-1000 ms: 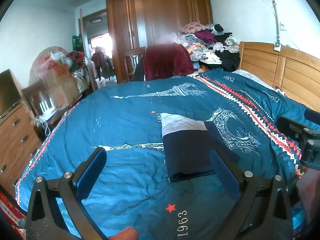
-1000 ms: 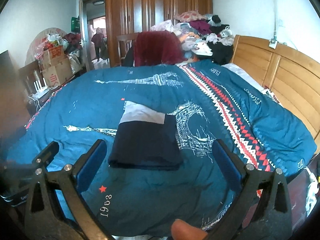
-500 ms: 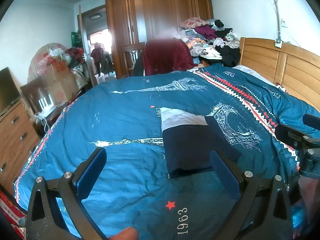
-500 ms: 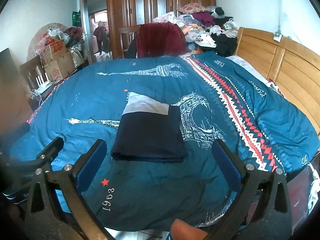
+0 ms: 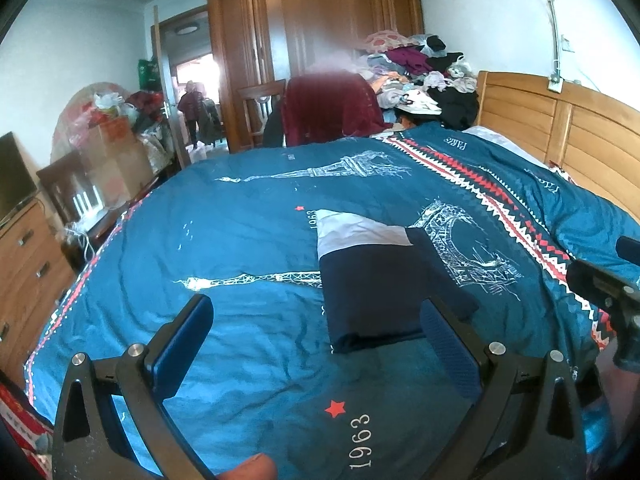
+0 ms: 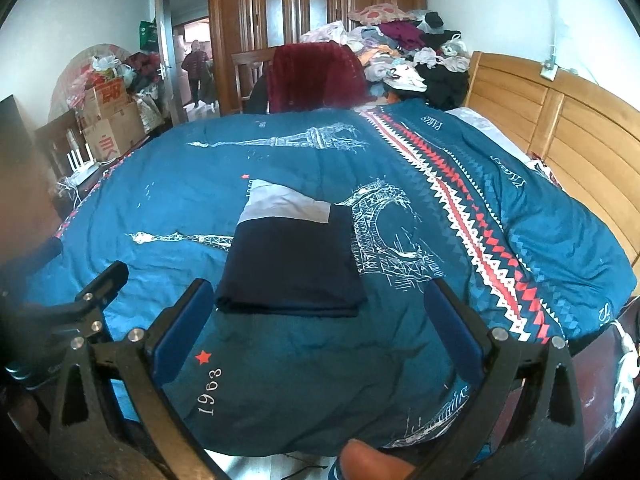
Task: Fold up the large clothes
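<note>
A folded dark navy garment (image 5: 384, 284) (image 6: 292, 264) with a pale grey band at its far end lies flat on the blue bedspread (image 5: 248, 232) (image 6: 500, 256). My left gripper (image 5: 316, 320) stands open over the near edge of the bed, the garment just beyond its right finger. My right gripper (image 6: 320, 304) is open too, held back from the bed with the garment's near edge between its fingers' line of sight. Nothing is held. Each gripper shows at the edge of the other's view.
A wooden headboard (image 5: 580, 140) runs along the right. A chair draped in dark red cloth (image 6: 316, 76) and a heap of clothes (image 6: 404, 48) stand at the far end before a wardrobe (image 5: 320, 40). Boxes (image 6: 108, 120) and a dresser (image 5: 24, 264) line the left.
Both grippers have drawn back slightly and risen from the bed, staying open. The folded garment has not moved.
</note>
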The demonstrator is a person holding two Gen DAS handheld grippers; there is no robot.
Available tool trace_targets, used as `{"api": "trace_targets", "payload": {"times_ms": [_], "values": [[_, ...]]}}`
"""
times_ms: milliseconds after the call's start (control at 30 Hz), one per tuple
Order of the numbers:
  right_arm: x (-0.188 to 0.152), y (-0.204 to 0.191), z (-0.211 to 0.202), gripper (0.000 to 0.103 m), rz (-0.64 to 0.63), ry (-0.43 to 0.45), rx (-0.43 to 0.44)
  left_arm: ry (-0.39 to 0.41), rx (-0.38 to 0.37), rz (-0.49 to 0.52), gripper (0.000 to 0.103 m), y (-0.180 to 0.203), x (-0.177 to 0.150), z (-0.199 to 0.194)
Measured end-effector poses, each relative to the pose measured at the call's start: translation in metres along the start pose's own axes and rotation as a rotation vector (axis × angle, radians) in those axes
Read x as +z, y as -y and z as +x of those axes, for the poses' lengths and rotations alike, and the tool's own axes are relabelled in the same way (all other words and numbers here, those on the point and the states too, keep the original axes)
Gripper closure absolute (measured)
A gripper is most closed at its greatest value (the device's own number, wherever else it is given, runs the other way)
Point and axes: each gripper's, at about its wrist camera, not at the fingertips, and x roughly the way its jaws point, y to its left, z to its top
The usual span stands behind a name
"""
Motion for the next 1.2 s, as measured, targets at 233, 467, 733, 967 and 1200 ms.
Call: {"api": "trace_targets", "payload": {"times_ms": [233, 467, 733, 967, 1200], "values": [[0.0, 0.001, 0.003, 0.0, 0.003, -0.008, 0.002, 0.003, 0.002, 0.002, 0.0, 0.002, 0.0, -0.002], [0.001, 0.002, 0.004, 0.0, 0.009, -0.014, 0.001, 0.006, 0.002, 0.001, 0.0, 0.002, 0.001, -0.002], [0.001, 0.004, 0.007, 0.0, 0.006, -0.012, 0.0, -0.001, 0.007, -0.004, 0.0, -0.001, 0.0, 0.001], [0.006, 0.005, 0.01, 0.0, -0.007, -0.006, -0.005, 0.003, 0.008, -0.011, 0.0, -0.005, 0.001, 0.003], [0.007, 0.006, 0.011, 0.0, -0.005, -0.011, 0.003, -0.004, 0.009, -0.01, 0.0, -0.006, 0.0, 0.005]]}}
